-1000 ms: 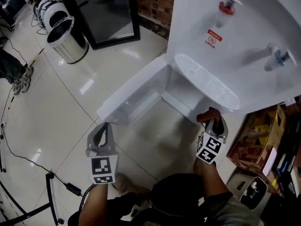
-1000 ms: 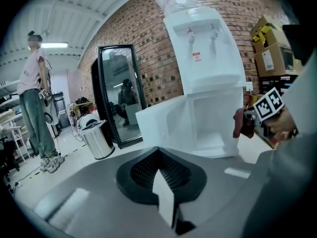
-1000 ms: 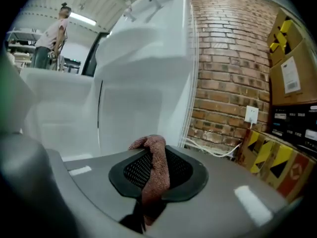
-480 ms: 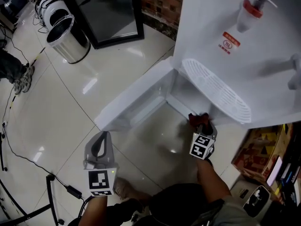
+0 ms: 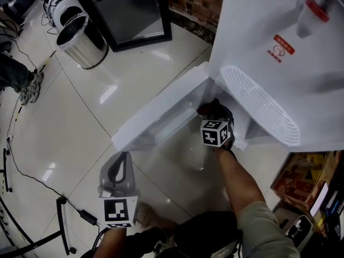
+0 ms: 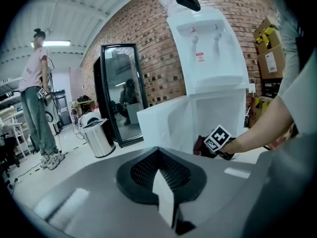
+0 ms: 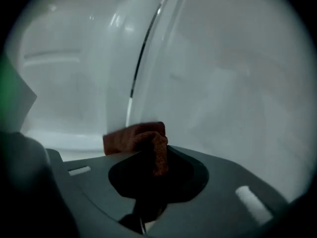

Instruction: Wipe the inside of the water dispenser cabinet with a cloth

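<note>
Since a second ago my right gripper [image 5: 213,113] has swung in from under the drip tray [image 5: 259,105] to the mouth of the cabinet [image 7: 223,83], while the left has kept its place.

On the left, my left gripper [image 5: 121,159] hangs over the floor [image 5: 64,117], jaws together on nothing, well apart from the work. Next comes the open cabinet door [image 5: 161,114], swung out toward it. The right gripper is clamped on the cloth [image 7: 143,140], just at the gap between door and cabinet, so this hand is much the nearer.

The white inner wall lies straight ahead of the jaws and close. I can't tell if the cloth touches it yet. The cloth is a dark reddish-brown, nubbly wad, folded, with its long side lying across the jaws and sticking out leftward past them.
</note>
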{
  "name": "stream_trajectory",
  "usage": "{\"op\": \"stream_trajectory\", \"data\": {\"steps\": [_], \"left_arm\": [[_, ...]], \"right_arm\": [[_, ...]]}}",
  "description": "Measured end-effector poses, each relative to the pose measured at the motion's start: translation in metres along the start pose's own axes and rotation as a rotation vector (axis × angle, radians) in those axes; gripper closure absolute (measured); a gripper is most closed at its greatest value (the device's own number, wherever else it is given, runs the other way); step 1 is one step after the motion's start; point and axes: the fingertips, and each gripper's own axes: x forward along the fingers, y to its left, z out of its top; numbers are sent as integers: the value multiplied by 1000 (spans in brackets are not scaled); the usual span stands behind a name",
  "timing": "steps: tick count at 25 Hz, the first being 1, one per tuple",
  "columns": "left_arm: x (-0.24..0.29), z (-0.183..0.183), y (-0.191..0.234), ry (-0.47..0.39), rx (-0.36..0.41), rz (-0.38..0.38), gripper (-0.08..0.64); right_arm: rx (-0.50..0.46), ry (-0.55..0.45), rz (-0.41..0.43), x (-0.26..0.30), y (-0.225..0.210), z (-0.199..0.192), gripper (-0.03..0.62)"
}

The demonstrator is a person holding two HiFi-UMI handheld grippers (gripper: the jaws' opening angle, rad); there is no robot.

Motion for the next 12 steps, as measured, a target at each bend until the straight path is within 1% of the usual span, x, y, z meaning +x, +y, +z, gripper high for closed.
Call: {"op": "stream_trajectory", "data": {"steps": [4, 5, 8, 11, 12], "left_arm": [[2, -1, 3, -5, -9, 1, 560], [2, -1, 4, -6, -13, 2, 560], [3, -3, 4, -14, -6, 0, 560], [3, -3, 5, -30, 2, -7, 560], [3, -4, 6, -36, 9, -6, 560]], "right_arm": [[-154, 132, -134, -7, -34, -37, 522], [-171, 165, -157, -13, -43, -45, 522], [-166, 266, -199, -35, -64, -74, 522], [-189, 320, -210, -59, -69, -101, 523], [-177, 336, -207, -66, -69, -110, 523]]}}
